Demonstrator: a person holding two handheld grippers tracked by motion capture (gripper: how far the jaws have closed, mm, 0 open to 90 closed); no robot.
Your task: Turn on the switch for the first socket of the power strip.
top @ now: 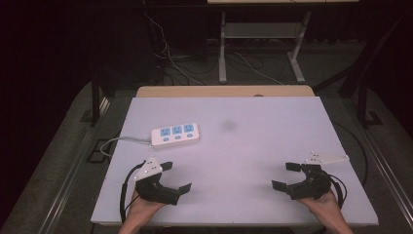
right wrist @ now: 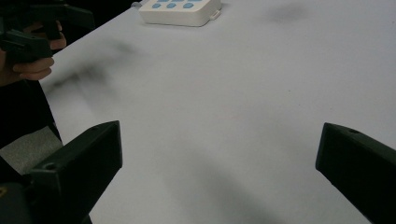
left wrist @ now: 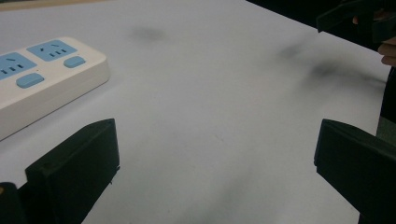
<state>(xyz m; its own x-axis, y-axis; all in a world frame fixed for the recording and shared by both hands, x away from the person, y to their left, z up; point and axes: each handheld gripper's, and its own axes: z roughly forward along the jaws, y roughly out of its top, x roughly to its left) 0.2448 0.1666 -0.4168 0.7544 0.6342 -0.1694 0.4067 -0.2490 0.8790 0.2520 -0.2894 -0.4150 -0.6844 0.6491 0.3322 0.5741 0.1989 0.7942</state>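
While you hold both tools low over the near edge of the white table [top: 253, 122], your left gripper [top: 176, 176] has its jaws spread wide with nothing between them, and your right gripper [top: 286, 176] is spread just as wide and equally empty. Nearest your left gripper, on the left half of the table and a little farther from you, lies the white power strip [top: 175, 134] with blue sockets, its cable [top: 122, 140] running off the left edge. Neither gripper touches it.
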